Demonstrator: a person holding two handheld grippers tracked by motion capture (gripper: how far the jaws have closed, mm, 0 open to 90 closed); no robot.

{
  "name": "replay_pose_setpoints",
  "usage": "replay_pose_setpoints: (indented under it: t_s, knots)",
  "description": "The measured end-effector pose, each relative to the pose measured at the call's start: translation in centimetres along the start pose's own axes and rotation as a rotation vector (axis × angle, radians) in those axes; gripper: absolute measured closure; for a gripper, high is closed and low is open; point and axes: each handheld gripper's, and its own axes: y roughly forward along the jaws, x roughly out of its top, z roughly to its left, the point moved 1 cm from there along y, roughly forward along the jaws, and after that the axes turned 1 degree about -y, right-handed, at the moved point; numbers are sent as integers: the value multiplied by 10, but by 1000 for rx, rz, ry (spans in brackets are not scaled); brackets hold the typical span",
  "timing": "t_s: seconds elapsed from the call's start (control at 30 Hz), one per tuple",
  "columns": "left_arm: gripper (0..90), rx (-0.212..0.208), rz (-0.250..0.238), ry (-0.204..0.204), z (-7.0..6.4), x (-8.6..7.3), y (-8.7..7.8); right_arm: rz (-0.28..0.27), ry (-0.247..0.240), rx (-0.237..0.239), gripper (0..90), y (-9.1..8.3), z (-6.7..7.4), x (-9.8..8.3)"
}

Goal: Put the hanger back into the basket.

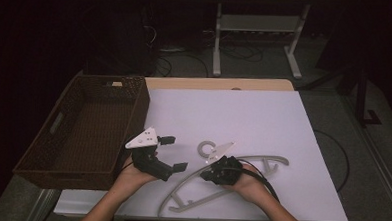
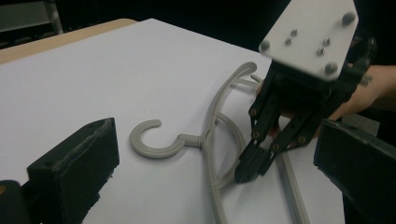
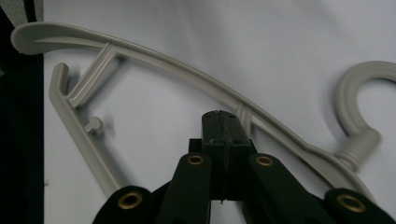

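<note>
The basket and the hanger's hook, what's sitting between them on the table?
In the high view, the open left gripper, held in a hand, sits between the basket and the hanger's hook; otherwise bare white sheet.

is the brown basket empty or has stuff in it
Looks empty: the basket shows bare woven floor in the high view, though a small pale spot sits at its far rim.
</note>
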Motion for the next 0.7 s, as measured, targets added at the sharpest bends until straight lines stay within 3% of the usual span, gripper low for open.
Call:
replay_pose_setpoints:
  t_s: [0.13,0.27,0.53,0.7]
  knots:
    - [0,-1,-2,0,-1,0,0,21,-22,6,895,14,2,5]
    - [0,-1,-4,-1,0,0,0,24,-27,-26,896,20,-1,10]
    - [0,-2,-2,0,0,0,-1,8,42,-101,896,27,-21,17]
    - [0,-1,-1,2,1,0,-2,-4,58,-112,895,29,-29,20]
